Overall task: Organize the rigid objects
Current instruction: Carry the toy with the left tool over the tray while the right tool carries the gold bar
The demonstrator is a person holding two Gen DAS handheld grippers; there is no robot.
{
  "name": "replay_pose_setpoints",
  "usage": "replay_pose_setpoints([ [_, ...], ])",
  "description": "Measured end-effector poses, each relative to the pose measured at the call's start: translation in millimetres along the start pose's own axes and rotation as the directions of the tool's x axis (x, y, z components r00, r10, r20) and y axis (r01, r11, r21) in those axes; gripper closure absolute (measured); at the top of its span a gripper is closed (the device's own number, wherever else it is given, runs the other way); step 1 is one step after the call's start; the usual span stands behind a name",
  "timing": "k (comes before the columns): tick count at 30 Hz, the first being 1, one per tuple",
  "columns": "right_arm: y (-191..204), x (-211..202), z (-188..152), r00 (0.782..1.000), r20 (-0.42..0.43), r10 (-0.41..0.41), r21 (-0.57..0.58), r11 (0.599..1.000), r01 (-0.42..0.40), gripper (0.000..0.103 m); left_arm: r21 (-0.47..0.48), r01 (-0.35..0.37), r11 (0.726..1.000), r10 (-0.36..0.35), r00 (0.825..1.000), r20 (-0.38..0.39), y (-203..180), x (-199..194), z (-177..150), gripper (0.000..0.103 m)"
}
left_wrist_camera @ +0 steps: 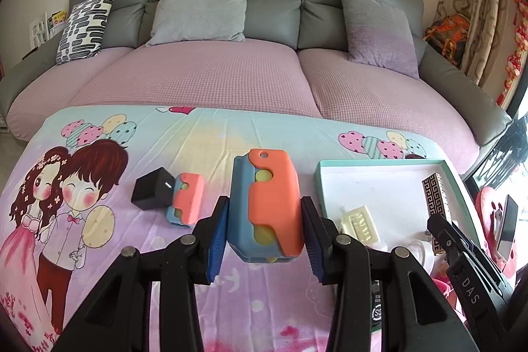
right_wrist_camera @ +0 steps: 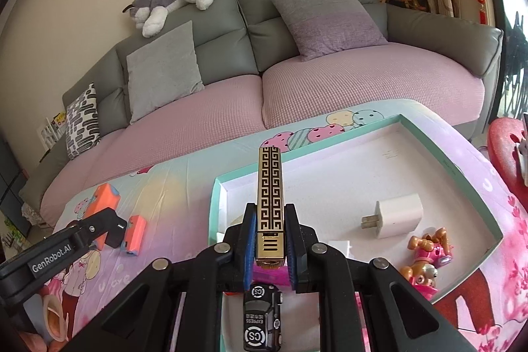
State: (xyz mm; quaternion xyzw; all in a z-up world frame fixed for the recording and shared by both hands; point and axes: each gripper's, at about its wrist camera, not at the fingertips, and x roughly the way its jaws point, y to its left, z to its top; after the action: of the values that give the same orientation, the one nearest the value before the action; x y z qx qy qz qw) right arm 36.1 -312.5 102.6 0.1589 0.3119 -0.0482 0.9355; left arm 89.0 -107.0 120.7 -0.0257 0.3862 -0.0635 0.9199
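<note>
My left gripper (left_wrist_camera: pixel 264 210) is shut on a large orange-and-blue toy block (left_wrist_camera: pixel 267 203), held above the cartoon-print cloth (left_wrist_camera: pixel 198 141). My right gripper (right_wrist_camera: pixel 270 210) is shut on a gold-and-black patterned bar (right_wrist_camera: pixel 270 187), which hangs over the left part of a teal-rimmed white tray (right_wrist_camera: pixel 217 187). In the left wrist view the bar (left_wrist_camera: pixel 437 193) and the tray (left_wrist_camera: pixel 330 174) are at the right. A smaller orange-and-blue block (left_wrist_camera: pixel 186 198) lies on the cloth beside a black cube (left_wrist_camera: pixel 151 192), left of my left gripper.
In the tray lie a white plug charger (right_wrist_camera: pixel 396 215), a pink toy dog (right_wrist_camera: pixel 425 259), a black toy car (right_wrist_camera: pixel 262 322) and a cream block (left_wrist_camera: pixel 359 223). A grey sofa (left_wrist_camera: pixel 231 81) with cushions stands behind the table. A pink stool (right_wrist_camera: pixel 505 147) is at the right.
</note>
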Motion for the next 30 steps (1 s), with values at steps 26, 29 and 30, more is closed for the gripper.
replay_pose_setpoints([
  [26,-101,-13,2,0.948,0.001,-0.318,0.095,0.944,0.316,0.086,0.253,0.164,0.953,-0.145,0.985,-0.09,-141,43,-32,0.059],
  [29,-102,-10,1,0.946,-0.013,-0.324,0.094,0.942,0.323,0.086,0.246,0.165,0.955,-0.143,0.984,-0.104,-141,47,-33,0.059],
  [30,-101,-9,0,0.945,-0.019,-0.327,0.094,0.94,0.328,0.086,0.244,0.167,0.955,-0.146,0.984,-0.102,-141,47,-33,0.059],
])
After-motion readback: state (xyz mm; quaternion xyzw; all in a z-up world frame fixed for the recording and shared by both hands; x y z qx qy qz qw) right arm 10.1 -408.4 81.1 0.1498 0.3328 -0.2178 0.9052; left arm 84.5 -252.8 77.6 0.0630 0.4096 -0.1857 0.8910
